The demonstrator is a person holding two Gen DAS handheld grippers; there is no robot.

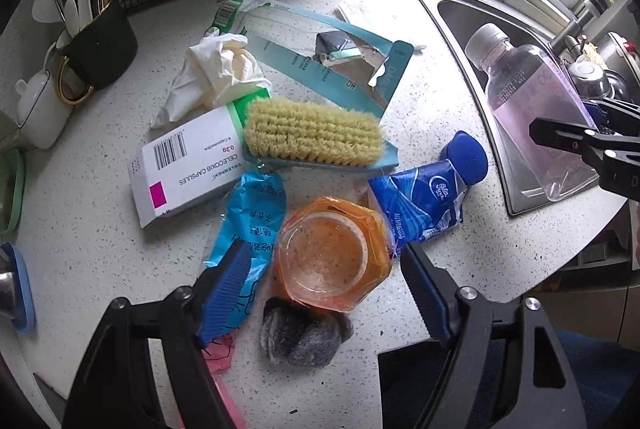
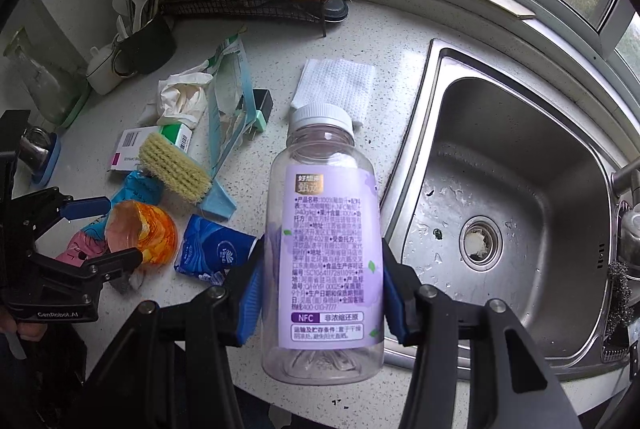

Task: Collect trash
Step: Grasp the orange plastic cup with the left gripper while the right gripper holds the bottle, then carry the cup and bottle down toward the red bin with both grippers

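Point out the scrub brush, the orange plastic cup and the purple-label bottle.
scrub brush [image 1: 314, 133], left wrist view, bristles.
orange plastic cup [image 1: 326, 249], left wrist view, inside bottom.
purple-label bottle [image 2: 326, 249], right wrist view, label.

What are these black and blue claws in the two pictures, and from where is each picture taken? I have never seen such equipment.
They are two hand-held grippers, one in each hand of a person; no robot arm is involved. Each carries a wide-angle camera looking along its two fingers.

The left wrist view shows the left gripper open above an orange plastic cup on a speckled kitchen counter. Around the cup lie a scrubbing brush, a medicine box, a blue tissue pack, a blue wrapper and crumpled white paper.

The right wrist view shows the right gripper shut on an empty clear bottle with a purple label, held beside the steel sink.
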